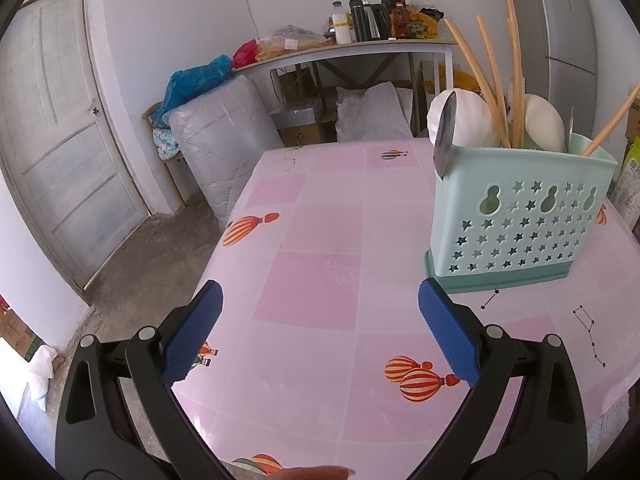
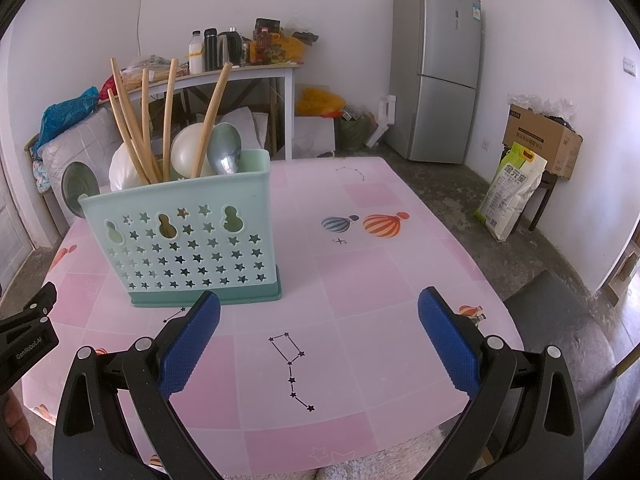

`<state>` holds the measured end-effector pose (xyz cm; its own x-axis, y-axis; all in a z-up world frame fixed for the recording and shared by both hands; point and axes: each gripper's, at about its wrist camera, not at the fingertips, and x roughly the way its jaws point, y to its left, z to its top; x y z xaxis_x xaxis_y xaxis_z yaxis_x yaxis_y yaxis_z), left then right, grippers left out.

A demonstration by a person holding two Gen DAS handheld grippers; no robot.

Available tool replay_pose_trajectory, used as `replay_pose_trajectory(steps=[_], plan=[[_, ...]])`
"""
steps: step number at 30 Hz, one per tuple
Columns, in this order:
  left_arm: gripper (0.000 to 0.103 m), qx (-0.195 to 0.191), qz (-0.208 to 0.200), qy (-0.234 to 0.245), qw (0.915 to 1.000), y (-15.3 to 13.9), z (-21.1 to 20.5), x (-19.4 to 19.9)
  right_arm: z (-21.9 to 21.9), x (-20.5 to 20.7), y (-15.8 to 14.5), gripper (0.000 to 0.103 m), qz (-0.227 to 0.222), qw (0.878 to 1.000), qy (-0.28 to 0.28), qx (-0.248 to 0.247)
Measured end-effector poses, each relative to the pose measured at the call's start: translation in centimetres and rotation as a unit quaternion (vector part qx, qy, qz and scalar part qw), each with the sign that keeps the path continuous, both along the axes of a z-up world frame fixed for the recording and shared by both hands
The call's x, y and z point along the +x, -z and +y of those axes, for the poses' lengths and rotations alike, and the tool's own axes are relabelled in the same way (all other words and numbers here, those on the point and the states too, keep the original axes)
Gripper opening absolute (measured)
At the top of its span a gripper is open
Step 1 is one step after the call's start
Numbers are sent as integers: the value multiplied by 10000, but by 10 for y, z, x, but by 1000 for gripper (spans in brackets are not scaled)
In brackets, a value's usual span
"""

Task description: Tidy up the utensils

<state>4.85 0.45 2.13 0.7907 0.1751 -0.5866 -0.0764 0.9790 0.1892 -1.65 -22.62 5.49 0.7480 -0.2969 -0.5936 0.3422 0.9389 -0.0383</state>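
Standing utensil holder beside fridge-backed table

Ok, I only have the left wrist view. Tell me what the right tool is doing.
Observer: The right tool is open, holding nothing, above the pink table.
Operator: Give me the holder's position from there.
Observer: The green utensil holder stands ahead and to the left of that tool, apart from it.
Operator: Report the holder's right end.
Observer: A metal spoon stands bowl-up there, beside a chopstick.
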Motion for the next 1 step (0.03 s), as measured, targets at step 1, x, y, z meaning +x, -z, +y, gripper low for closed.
replay_pose_trajectory(steps=[1], plan=[[94,-3,-2,0,10000,0,0,0,0,0,0,96,0,10000,0,-1]])
